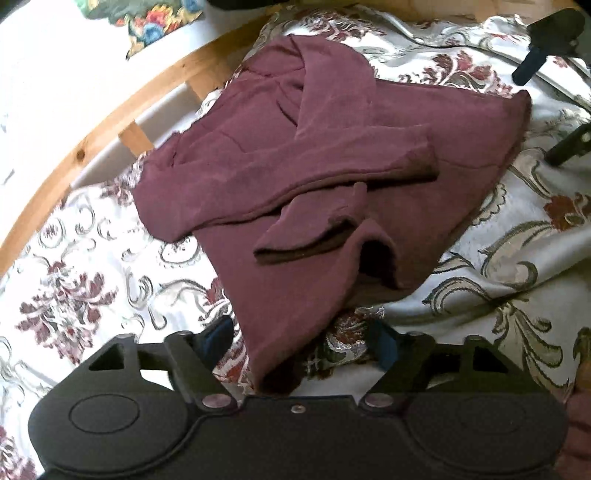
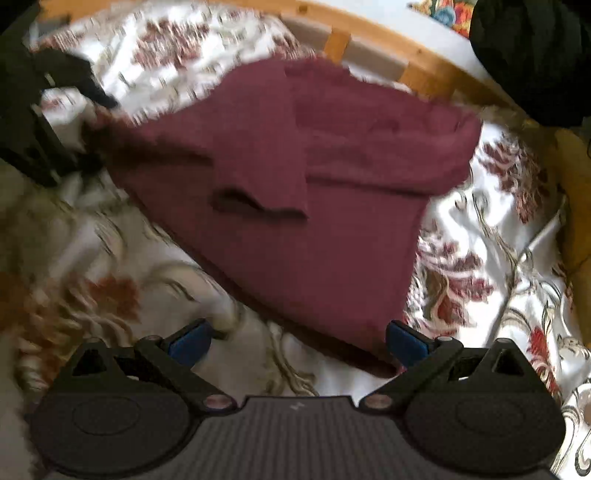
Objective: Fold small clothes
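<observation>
Left gripper [image 1: 304,345]: black body nearest the lens, blue-padded fingers spread wide, a hem corner of the garment lying between them, not pinched.

Right gripper [image 2: 297,341]: same build, blue pads [image 2: 190,343] spread apart, the garment's lowest corner between them; view blurred.

Bedspread [image 1: 85,280]: white satin, maroon floral and grey scroll print, rumpled.

Sweater [image 1: 332,147]: maroon knit, lying on the bedspread, both sleeves folded across the front, cuffs near the middle.

Bed frame [image 1: 92,136]: light wood rail, curving past the sweater's far edge.

Floral cloth [image 1: 159,22]: multicoloured, beyond the rail.
</observation>
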A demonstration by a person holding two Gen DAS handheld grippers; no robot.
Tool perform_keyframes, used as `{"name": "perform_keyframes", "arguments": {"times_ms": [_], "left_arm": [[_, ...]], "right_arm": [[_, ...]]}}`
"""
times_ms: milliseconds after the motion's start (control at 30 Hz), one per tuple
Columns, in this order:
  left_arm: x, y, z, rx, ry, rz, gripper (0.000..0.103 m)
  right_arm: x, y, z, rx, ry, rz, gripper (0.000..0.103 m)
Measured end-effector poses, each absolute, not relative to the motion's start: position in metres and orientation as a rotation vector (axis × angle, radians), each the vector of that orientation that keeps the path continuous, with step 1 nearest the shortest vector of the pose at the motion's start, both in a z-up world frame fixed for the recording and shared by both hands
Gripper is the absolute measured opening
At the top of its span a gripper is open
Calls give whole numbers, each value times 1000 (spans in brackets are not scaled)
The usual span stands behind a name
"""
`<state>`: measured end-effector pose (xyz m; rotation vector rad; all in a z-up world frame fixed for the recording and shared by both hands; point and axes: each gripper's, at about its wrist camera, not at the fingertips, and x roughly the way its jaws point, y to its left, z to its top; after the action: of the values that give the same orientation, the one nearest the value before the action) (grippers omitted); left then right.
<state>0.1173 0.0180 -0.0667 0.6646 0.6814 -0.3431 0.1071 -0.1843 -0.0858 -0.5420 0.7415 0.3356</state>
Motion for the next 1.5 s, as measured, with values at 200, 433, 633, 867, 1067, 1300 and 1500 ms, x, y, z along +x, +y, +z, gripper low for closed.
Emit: {"name": "perform_keyframes", "arguments": {"times_ms": [200,433,633,867,1067,1300,1500], "left_arm": [[118,20,-65,655,680,-310,27],[121,35,-58,537,673,-280,6],[110,33,-51,470,593,-207,6],[80,37,-31,341,480,-168,5],[25,49,-3,257,423,-219,5],[-34,81,33,116,436,-307,5],[-41,98,78,63,425,-378,5]], "right_arm": [[116,-183,-95,-639,671,246,102],[119,-200,-94,-569,685,328,76],[116,-207,-82,-529,650,256,7],[79,-214,-51,-461,501,140,6],[12,-209,-20,-455,389,96,6],[-76,-193,12,-440,331,96,6],[-98,-211,45,-289,314,123,6]]}}
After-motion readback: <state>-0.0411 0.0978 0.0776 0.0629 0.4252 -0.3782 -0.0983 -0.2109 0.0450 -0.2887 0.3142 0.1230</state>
